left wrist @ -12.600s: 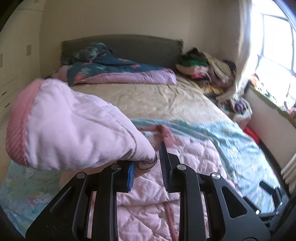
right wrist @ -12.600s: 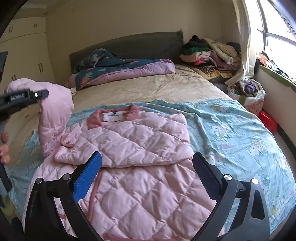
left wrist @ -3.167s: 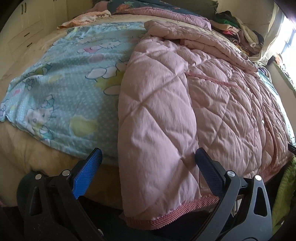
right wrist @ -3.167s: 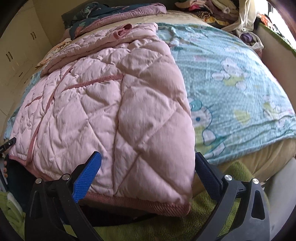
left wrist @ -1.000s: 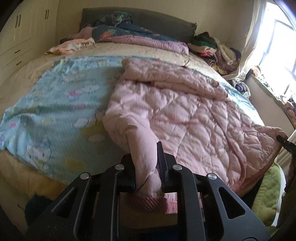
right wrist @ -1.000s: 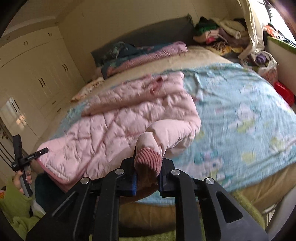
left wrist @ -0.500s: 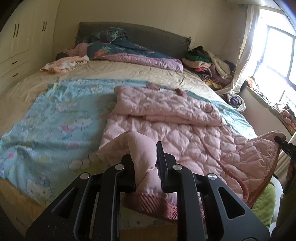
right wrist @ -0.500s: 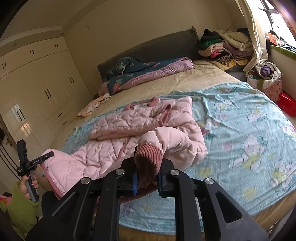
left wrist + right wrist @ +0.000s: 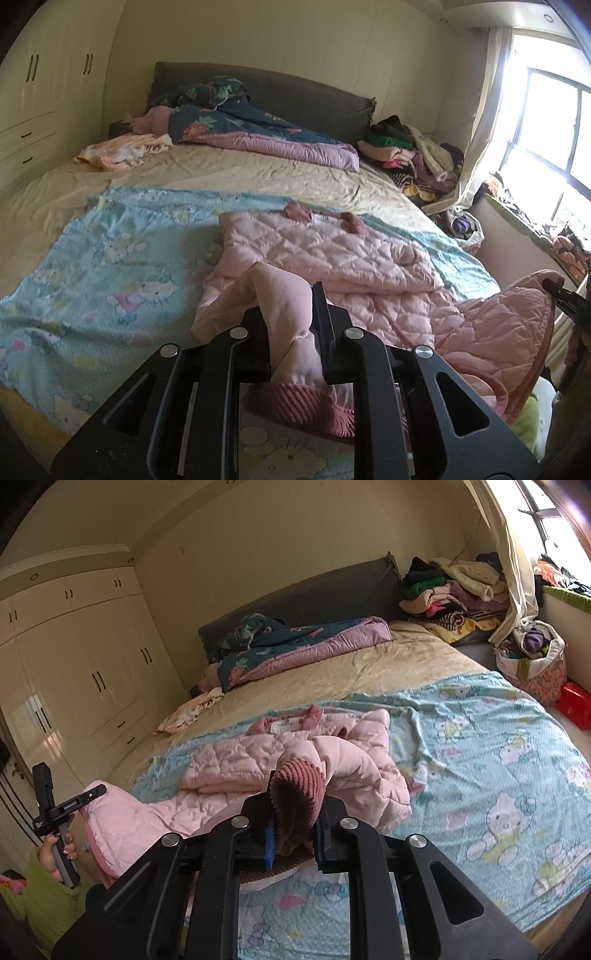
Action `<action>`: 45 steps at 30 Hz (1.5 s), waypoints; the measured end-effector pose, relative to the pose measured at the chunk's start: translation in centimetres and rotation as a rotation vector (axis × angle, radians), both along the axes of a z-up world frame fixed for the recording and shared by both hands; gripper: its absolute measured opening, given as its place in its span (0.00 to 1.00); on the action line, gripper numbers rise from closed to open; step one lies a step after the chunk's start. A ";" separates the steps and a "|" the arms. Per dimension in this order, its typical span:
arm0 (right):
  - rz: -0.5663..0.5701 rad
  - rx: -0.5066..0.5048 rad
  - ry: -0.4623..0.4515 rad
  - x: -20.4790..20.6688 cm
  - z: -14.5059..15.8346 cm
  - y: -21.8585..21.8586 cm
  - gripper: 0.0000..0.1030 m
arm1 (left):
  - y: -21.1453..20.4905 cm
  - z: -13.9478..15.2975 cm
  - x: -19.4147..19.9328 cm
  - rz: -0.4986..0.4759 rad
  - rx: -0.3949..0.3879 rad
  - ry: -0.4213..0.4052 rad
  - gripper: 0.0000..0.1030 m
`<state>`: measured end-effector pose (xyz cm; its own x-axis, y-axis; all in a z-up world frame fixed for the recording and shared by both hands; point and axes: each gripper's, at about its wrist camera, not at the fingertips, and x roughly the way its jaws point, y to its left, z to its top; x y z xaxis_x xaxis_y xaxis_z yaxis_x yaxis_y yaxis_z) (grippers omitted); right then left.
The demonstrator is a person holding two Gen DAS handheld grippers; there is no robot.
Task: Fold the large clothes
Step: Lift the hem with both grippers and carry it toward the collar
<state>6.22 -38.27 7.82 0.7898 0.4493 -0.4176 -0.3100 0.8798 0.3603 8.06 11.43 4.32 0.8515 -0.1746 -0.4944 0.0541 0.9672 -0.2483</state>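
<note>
A pink quilted coat [image 9: 332,258] lies on a light blue cartoon-print sheet [image 9: 103,266] on the bed, sleeves folded over its back, collar toward the headboard. My left gripper [image 9: 291,325] is shut on the coat's bottom left corner, its ribbed hem hanging below the jaws. My right gripper [image 9: 293,834] is shut on the bottom right corner of the coat [image 9: 240,760], ribbed hem [image 9: 297,782] bunched between the pads. Both corners are lifted above the bed's foot. Each gripper shows at the edge of the other's view, the right one [image 9: 561,291] and the left one [image 9: 88,797].
A dark floral quilt [image 9: 251,125] lies by the grey headboard [image 9: 314,590]. A clothes pile [image 9: 454,587] sits at the far right corner. A bag of clothes [image 9: 532,657] and a red box [image 9: 576,701] stand on the floor at right. Wardrobes [image 9: 74,672] line the left wall.
Both grippers, shut on the coat's bottom corners, have risen and moved forward toward the collar, so the lower part of the coat lifts off the bed's foot.
</note>
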 end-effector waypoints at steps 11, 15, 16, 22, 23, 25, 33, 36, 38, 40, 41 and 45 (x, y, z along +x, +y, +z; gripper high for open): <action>-0.011 0.006 -0.040 1.5 2.6 0.2 0.14 | 0.4 2.7 1.3 0.013 -0.019 -0.051 0.10; -0.023 0.014 -0.049 2.0 3.3 0.0 0.14 | 0.6 3.6 1.8 0.018 -0.019 -0.067 0.10; -0.025 0.015 -0.052 2.1 3.5 0.0 0.14 | 0.6 3.8 2.0 0.025 -0.015 -0.074 0.10; -0.036 0.020 -0.063 2.9 4.6 0.1 0.14 | 0.9 4.8 3.1 0.047 -0.007 -0.094 0.10; -0.038 0.017 -0.064 3.1 4.8 0.2 0.14 | 0.9 4.8 3.2 0.050 -0.005 -0.095 0.10; -0.041 0.019 -0.062 3.6 4.9 0.2 0.14 | 0.9 5.0 3.6 0.056 -0.004 -0.095 0.10; -0.069 0.019 -0.043 6.8 5.7 0.0 0.14 | 1.4 5.2 6.2 0.092 0.015 -0.083 0.10; -0.074 0.000 -0.036 8.0 5.9 0.4 0.14 | 1.3 5.5 7.1 0.098 0.025 -0.085 0.10; -0.085 -0.017 -0.033 9.0 6.1 0.5 0.14 | 1.1 5.6 7.8 0.107 0.043 -0.088 0.10; -0.089 -0.020 -0.029 9.7 6.0 0.5 0.14 | 0.9 5.8 8.5 0.112 0.055 -0.087 0.10; -0.093 -0.019 -0.024 10.2 6.1 0.5 0.14 | 0.8 5.9 8.9 0.114 0.056 -0.085 0.10; -0.099 -0.023 -0.018 11.5 6.2 0.4 0.14 | 0.5 6.3 9.9 0.125 0.069 -0.088 0.10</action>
<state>17.73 -37.85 14.00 0.8371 0.3594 -0.4124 -0.2274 0.9143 0.3352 17.98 11.91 10.62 0.9052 -0.0330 -0.4238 -0.0488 0.9823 -0.1808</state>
